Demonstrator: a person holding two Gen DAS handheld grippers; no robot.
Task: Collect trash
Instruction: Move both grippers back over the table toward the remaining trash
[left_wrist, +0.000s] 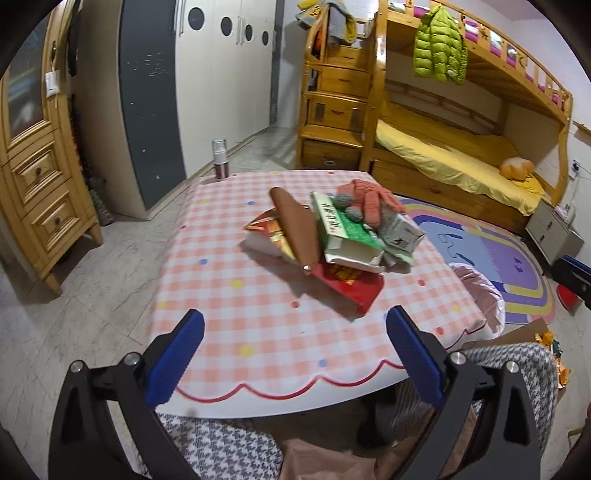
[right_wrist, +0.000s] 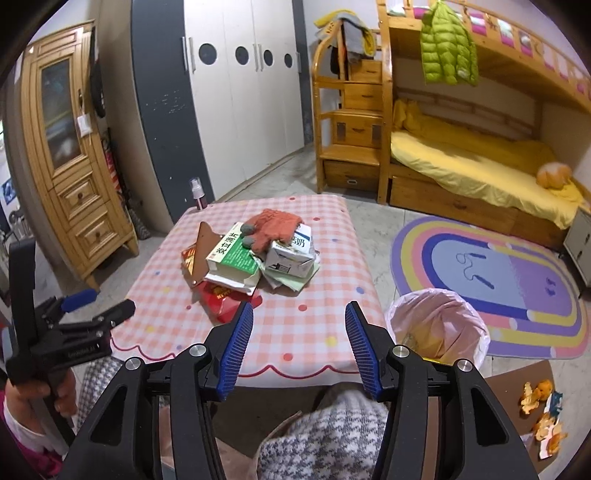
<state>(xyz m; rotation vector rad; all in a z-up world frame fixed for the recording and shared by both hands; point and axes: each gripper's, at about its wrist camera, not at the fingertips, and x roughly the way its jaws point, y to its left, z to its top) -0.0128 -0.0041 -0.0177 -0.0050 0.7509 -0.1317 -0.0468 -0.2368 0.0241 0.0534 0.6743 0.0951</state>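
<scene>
A pile of trash lies mid-table: a green and white box (left_wrist: 345, 236) (right_wrist: 232, 258), a red packet (left_wrist: 351, 286) (right_wrist: 221, 302), a brown folder (left_wrist: 297, 225), a white carton (right_wrist: 290, 253) and an orange glove (left_wrist: 369, 199) (right_wrist: 273, 227) on top. My left gripper (left_wrist: 295, 325) is open and empty above the table's near edge; it also shows in the right wrist view (right_wrist: 99, 302). My right gripper (right_wrist: 299, 321) is open and empty over the near edge. A bin with a pink bag (right_wrist: 437, 328) (left_wrist: 484, 295) stands right of the table.
The table has a pink checked cloth (left_wrist: 258, 295) (right_wrist: 314, 325). A spray bottle (left_wrist: 220, 158) (right_wrist: 197, 194) stands at its far left corner. Orange peels (right_wrist: 543, 410) lie on cardboard on the floor. A bunk bed, a rainbow rug (right_wrist: 517, 284) and cupboards surround the table.
</scene>
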